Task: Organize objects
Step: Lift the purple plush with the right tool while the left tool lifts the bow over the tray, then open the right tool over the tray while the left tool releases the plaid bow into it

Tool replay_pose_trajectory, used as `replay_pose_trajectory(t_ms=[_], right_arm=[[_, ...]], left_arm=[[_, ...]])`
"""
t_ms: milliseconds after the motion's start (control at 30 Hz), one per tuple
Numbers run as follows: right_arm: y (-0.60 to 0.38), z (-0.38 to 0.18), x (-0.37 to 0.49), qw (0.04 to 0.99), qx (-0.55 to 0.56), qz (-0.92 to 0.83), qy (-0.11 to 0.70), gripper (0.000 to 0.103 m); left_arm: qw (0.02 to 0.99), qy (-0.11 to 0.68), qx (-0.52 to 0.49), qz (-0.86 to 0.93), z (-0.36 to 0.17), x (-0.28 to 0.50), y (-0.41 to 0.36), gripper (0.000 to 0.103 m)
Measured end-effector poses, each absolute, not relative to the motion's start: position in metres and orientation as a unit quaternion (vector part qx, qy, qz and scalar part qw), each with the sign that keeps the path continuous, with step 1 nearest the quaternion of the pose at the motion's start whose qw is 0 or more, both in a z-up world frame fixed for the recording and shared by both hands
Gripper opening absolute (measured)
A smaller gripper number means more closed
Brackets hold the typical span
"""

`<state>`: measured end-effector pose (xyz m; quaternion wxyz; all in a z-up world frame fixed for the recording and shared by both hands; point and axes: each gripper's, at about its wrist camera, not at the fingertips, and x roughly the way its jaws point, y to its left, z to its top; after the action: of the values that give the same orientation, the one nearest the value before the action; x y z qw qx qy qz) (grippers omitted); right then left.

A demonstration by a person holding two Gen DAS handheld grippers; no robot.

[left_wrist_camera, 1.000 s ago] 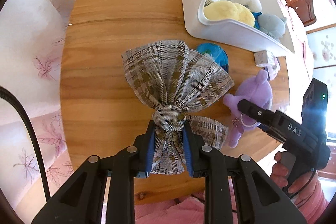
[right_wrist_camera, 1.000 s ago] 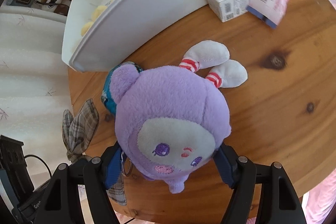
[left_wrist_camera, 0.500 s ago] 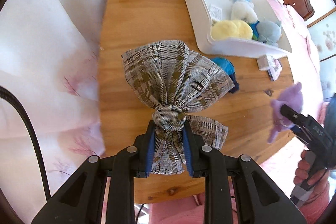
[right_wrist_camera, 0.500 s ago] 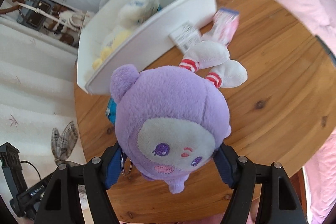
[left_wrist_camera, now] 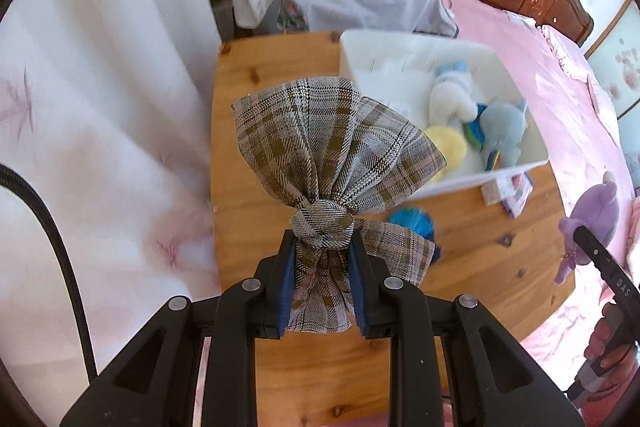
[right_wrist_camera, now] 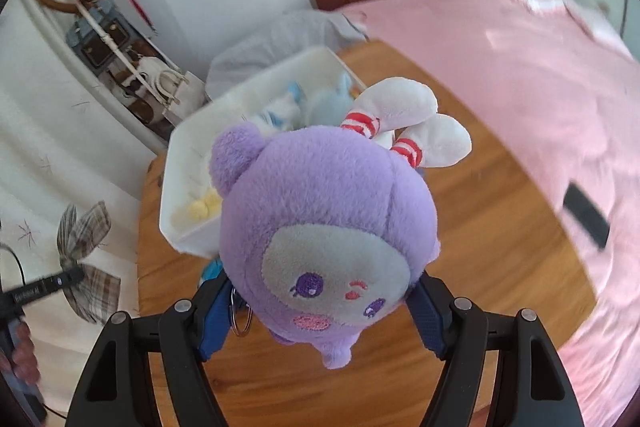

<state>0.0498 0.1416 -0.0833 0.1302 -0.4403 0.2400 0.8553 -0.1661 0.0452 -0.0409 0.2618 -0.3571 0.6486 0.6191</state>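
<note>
My left gripper (left_wrist_camera: 322, 291) is shut on a grey-brown plaid fabric bow (left_wrist_camera: 328, 155), pinched just below its knot and held above the wooden table (left_wrist_camera: 256, 195). A purple plush toy (right_wrist_camera: 328, 227) with white feet and red-striped ankles fills the right wrist view, with my right gripper (right_wrist_camera: 320, 311) shut on its head. Both are lifted off the table. The white bin (left_wrist_camera: 516, 171) ahead holds a yellow, a white and a grey-blue plush. In the left wrist view the purple plush toy (left_wrist_camera: 592, 211) hangs at the right edge; the plaid fabric bow (right_wrist_camera: 86, 259) shows at the left of the right wrist view.
A blue object (left_wrist_camera: 412, 221) lies on the table by the bin's near wall, and a small box with a pink packet (left_wrist_camera: 508, 191) sits at the bin's right corner. A pink bed (right_wrist_camera: 520, 75) borders the table on the right, white curtains (left_wrist_camera: 100, 147) on the left.
Both grippers have risen and tilted up with their loads; the table and bin look farther and smaller, and the room beyond has come into view. The purple plush left the tabletop.
</note>
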Motion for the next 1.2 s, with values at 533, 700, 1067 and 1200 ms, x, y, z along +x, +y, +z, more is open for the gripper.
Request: replay_pose_trajectory(t_ms=[533, 700, 1067, 1200], right_arm=[[0.172, -0.053, -0.026, 0.047, -0.390, 0.915, 0.097, 0.077], [0.165, -0.059, -0.050, 0.007, -0.381, 0.923, 0.059, 0.078], [0.153, -0.085, -0.090, -0.056, -0.368, 0.928, 0.013, 0.079], [0.150, -0.095, -0.098, -0.071, -0.374, 0.925, 0.009, 0.080]], left_arm=[[0.284, 0.666, -0.309, 0.616, -0.118, -0.117, 0.126, 0.026], [0.280, 0.673, -0.304, 0.614, -0.146, -0.115, 0.149, 0.026], [0.282, 0.642, -0.323, 0.636, -0.194, -0.132, 0.181, 0.026], [0.277, 0.629, -0.333, 0.646, -0.208, -0.140, 0.185, 0.026]])
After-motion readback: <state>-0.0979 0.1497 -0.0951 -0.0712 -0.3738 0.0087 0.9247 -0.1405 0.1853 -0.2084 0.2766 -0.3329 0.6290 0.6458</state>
